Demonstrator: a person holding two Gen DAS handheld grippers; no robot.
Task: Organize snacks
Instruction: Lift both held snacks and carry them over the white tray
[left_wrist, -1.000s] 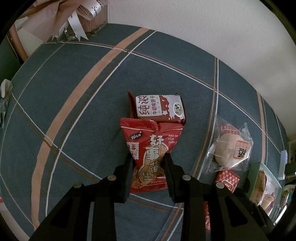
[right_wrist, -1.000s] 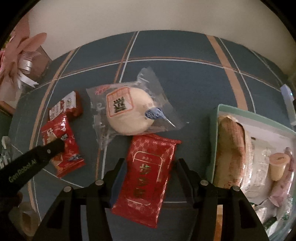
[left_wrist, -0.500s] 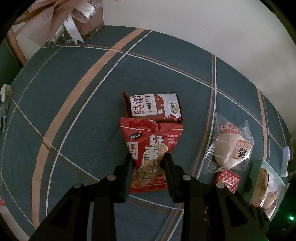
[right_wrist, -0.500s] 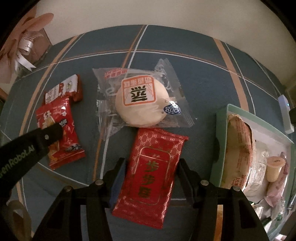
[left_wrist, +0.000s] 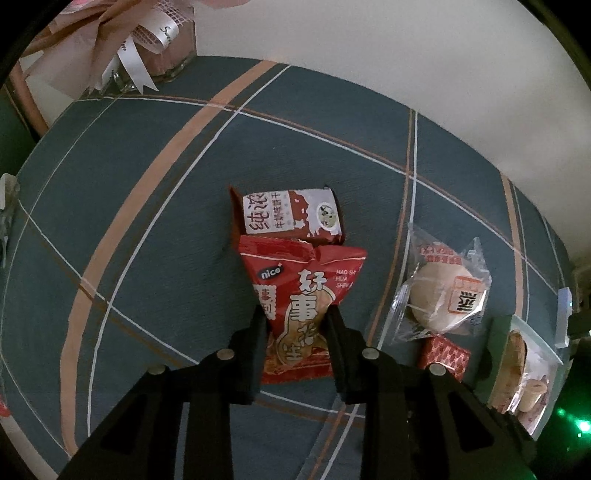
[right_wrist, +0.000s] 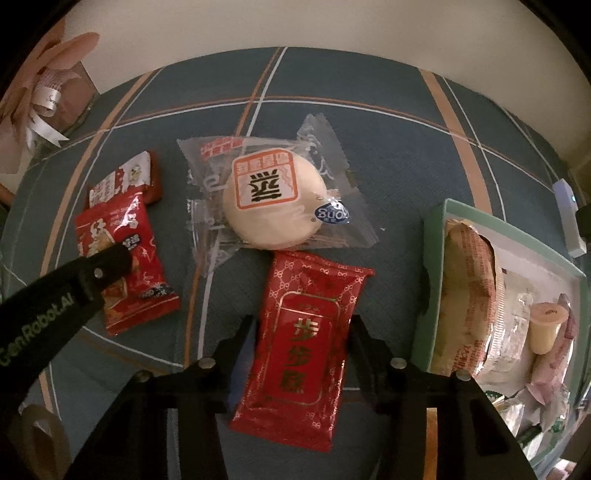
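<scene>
Nearest the left wrist camera, the left gripper (left_wrist: 295, 317) is closed on the red peanut bag (left_wrist: 301, 306), whose sides are pinched in between the jaws. Just behind it, touching its top edge, a milk biscuit pack (left_wrist: 291, 216) lies on the striped blue cloth (left_wrist: 147, 221).

In the right wrist view, the right gripper (right_wrist: 301, 332) straddles the red foil packet (right_wrist: 306, 339); its jaws have just been closing with the packet between them, and the right pad appears to be against the packet, though a firm grip cannot be confirmed. Beyond the packet, touching its far end, the wrapped round bun (right_wrist: 275, 201) rests on the cloth.

To the right, the green tray (right_wrist: 436, 258) already holds several snacks, among them a large wrapped bread and a small jelly cup, so part of the sorting is judged done. Four items are left outside it, two of them being picked.

The tray's far end is cut off by the frame edge, its contents are dim and cluttered, and the ribboned box (left_wrist: 162, 44) is only partly seen
</scene>
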